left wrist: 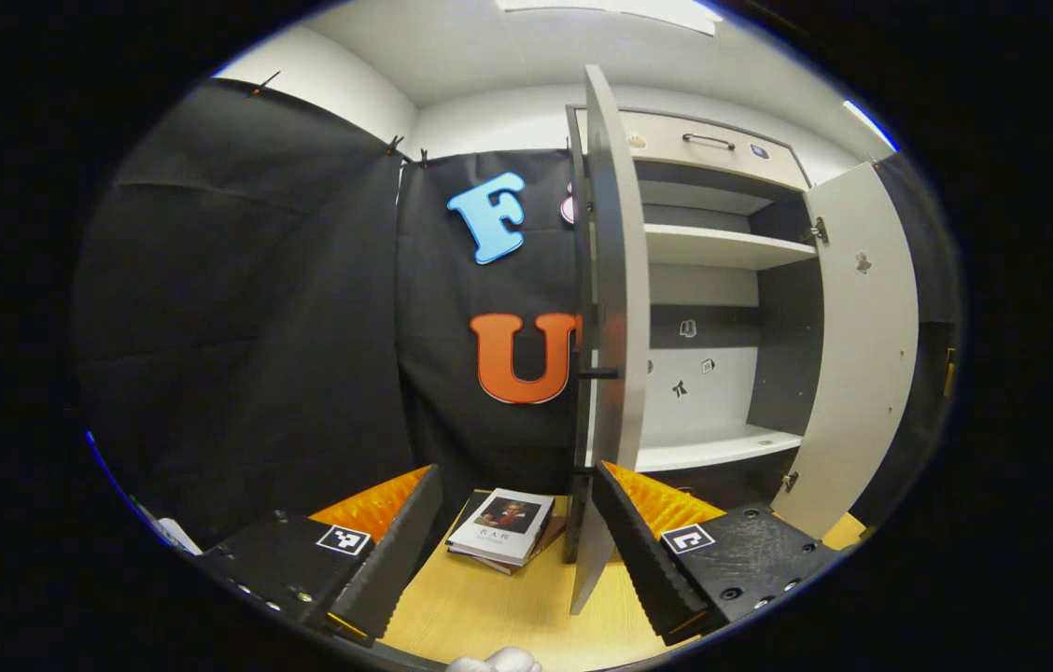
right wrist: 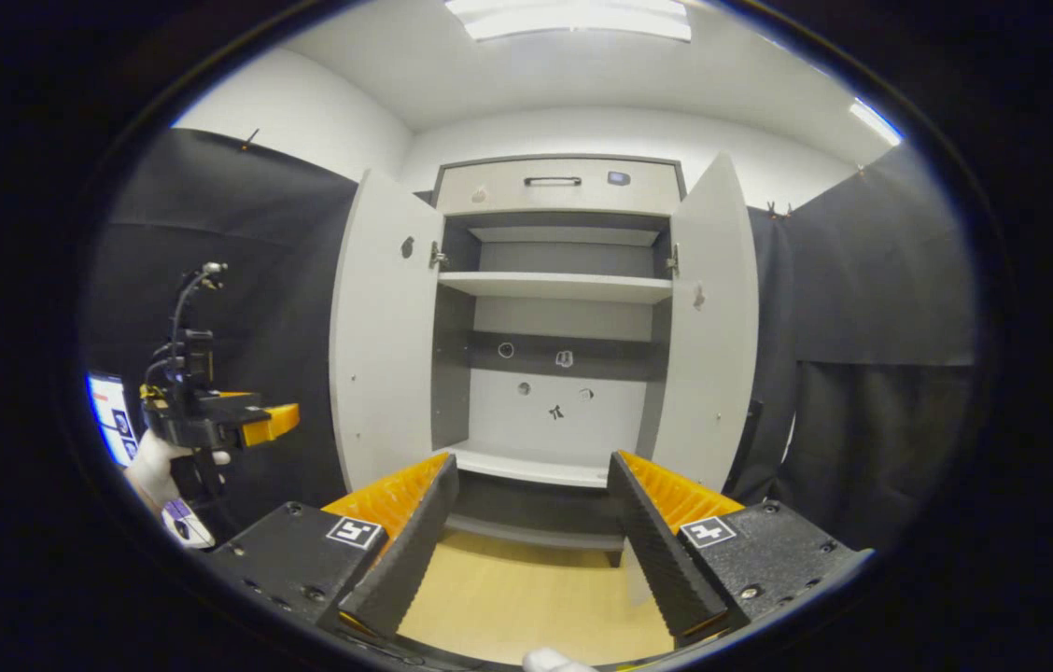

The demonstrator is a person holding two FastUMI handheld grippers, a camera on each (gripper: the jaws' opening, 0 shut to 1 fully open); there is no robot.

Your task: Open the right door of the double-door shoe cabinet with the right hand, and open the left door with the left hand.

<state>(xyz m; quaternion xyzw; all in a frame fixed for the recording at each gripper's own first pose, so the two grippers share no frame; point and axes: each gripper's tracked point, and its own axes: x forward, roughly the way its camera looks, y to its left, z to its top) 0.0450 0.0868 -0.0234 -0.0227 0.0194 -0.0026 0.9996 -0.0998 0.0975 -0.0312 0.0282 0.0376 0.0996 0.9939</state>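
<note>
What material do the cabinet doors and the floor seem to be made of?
Cabinet doors: probably laminated board, matte pale grey outside, flat with thin square edges and metal hinges. Floor: looks like light wood or wood-look laminate, with faint grain and a slight sheen.

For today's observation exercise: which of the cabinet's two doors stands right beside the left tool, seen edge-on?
The left pale grey cabinet door, edge-on by the left tool, its black handle showing. The right pale grey cabinet door stands farther off, showing its inner face.

Left hand-held gripper (left wrist: 517, 551) and right hand-held gripper (right wrist: 531, 537) both spread.
</note>
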